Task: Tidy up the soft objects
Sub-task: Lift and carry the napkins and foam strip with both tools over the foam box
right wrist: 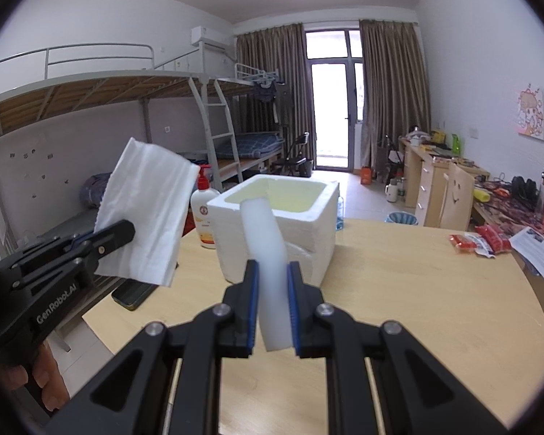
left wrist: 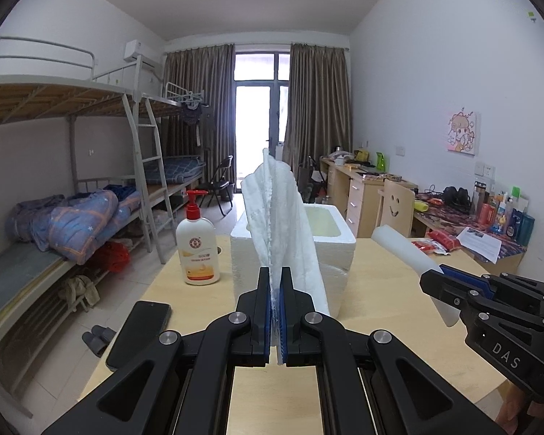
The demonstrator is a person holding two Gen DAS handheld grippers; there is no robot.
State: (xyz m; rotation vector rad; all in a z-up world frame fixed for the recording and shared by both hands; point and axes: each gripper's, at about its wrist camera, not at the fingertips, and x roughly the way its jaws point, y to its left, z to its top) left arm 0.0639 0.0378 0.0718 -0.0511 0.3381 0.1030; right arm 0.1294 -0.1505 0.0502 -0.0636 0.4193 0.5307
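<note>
Two grippers you hold above the wooden table [right wrist: 417, 290], near the white foam box [right wrist: 283, 224]: your left gripper [left wrist: 275, 311] is clenched tight on a folded white tissue [left wrist: 283, 217], your right gripper [right wrist: 272, 308] pinches a bent white foam strip [right wrist: 266, 239].

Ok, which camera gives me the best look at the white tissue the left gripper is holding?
The right wrist view: the white tissue shows broadside, pinched at its lower left edge by the left gripper. The left wrist view sees it only edge-on, standing up between the fingers.
</note>
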